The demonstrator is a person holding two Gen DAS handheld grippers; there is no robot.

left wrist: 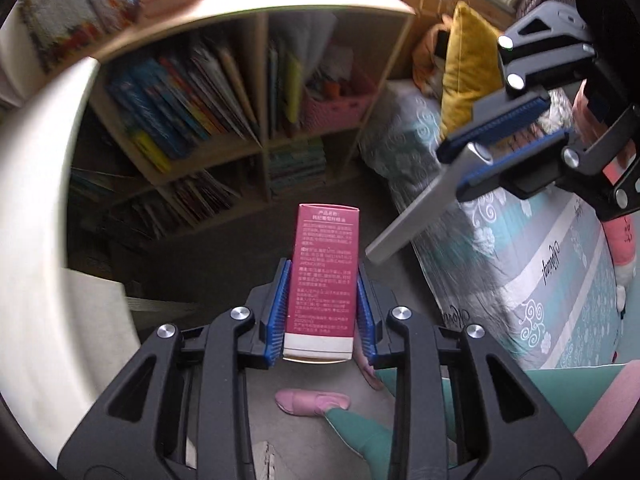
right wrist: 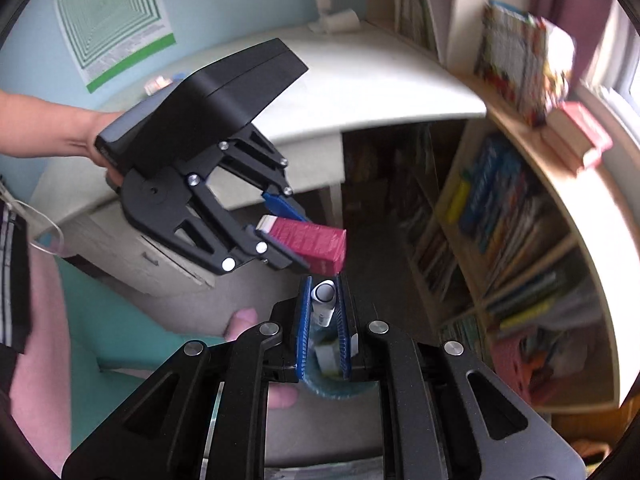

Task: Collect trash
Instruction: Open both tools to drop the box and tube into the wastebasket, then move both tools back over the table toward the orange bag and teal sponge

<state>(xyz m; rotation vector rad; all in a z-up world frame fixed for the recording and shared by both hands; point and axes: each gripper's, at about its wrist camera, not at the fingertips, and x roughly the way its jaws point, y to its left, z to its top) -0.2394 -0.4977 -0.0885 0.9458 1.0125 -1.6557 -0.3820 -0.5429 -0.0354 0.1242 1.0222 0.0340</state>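
Left wrist view looks down along the left gripper (left wrist: 322,308), whose blue ribbed pads flank a dark pink rectangular carton printed with white text (left wrist: 325,276); the carton's long axis runs straight out along the fingers, its pale end tucked back between the jaws; whether the pads press its sides or merely stand against them the frames do not settle. Upper right in the same view hangs the right gripper (left wrist: 506,136), pinching a flat grey tube-like object (left wrist: 424,204) that slants down and toward the left; its jaws are nearly pressed together on it. From the right wrist view the same grey and white tube (right wrist: 324,302) runs lengthwise between the right gripper's pads, and below the pads lies a blue rimmed bin (right wrist: 340,390) with a pale package already inside; it is largely hidden by the gripper, so its depth is not visible. The pink carton sits just above and ahead of the tube, held level with its free end pointing right, well apart from the white desk (right wrist: 360,92) behind it. Judged from this, the right gripper is the nearer to the bin, almost over its mouth, so the tube could drop first; the left gripper would have to come across and tip the carton's long axis downward.
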